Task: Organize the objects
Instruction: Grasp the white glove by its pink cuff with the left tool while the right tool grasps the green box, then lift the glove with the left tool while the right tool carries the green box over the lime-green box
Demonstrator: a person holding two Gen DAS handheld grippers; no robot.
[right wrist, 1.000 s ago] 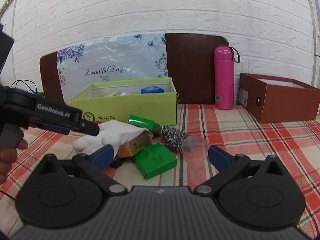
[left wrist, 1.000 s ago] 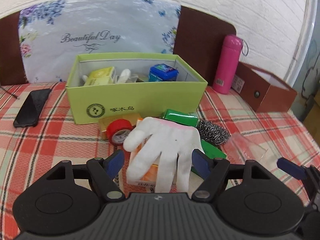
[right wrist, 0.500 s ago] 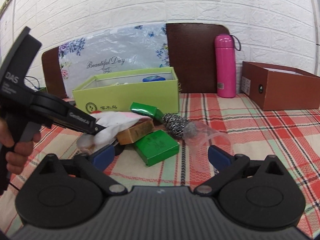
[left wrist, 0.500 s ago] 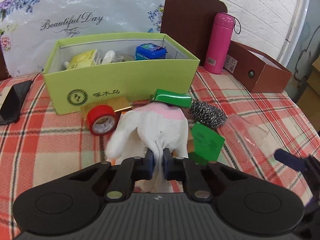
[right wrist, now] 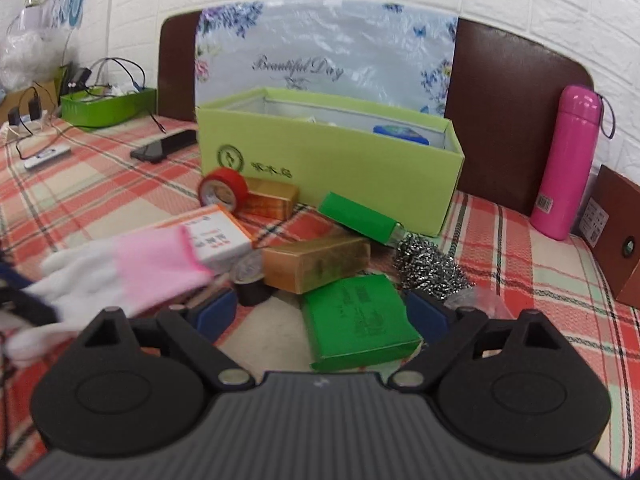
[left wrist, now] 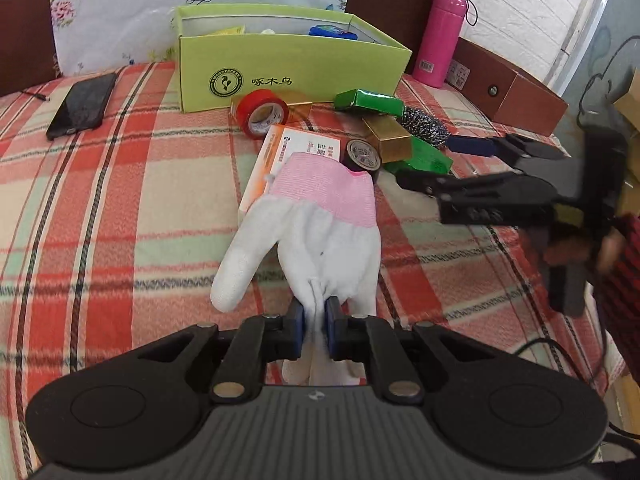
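My left gripper (left wrist: 315, 322) is shut on the fingers of a white glove with a pink cuff (left wrist: 320, 224) and holds it off the pile; the glove also shows in the right wrist view (right wrist: 132, 272). My right gripper (right wrist: 320, 316) is open, its jaws either side of a flat green box (right wrist: 356, 330); it appears in the left wrist view (left wrist: 448, 164) reaching toward the pile. The pile holds an orange-and-white box (left wrist: 296, 152), red tape (left wrist: 262, 116), black tape (left wrist: 362, 154), a gold box (right wrist: 316, 264), a long green box (right wrist: 360, 220) and a steel scourer (right wrist: 430, 266). The lime green box (right wrist: 332, 160) stands behind.
A black phone (left wrist: 82, 104) lies at the left on the plaid cloth. A pink bottle (right wrist: 568, 164) and a brown box (left wrist: 508, 84) stand at the right. A floral cushion (right wrist: 328, 52) leans on the headboard. A green tray with cables (right wrist: 108, 110) sits far left.
My left gripper closed on the glove and pulled it back off the pile, uncovering the orange-and-white box and black tape. My right gripper moved forward over the flat green box.
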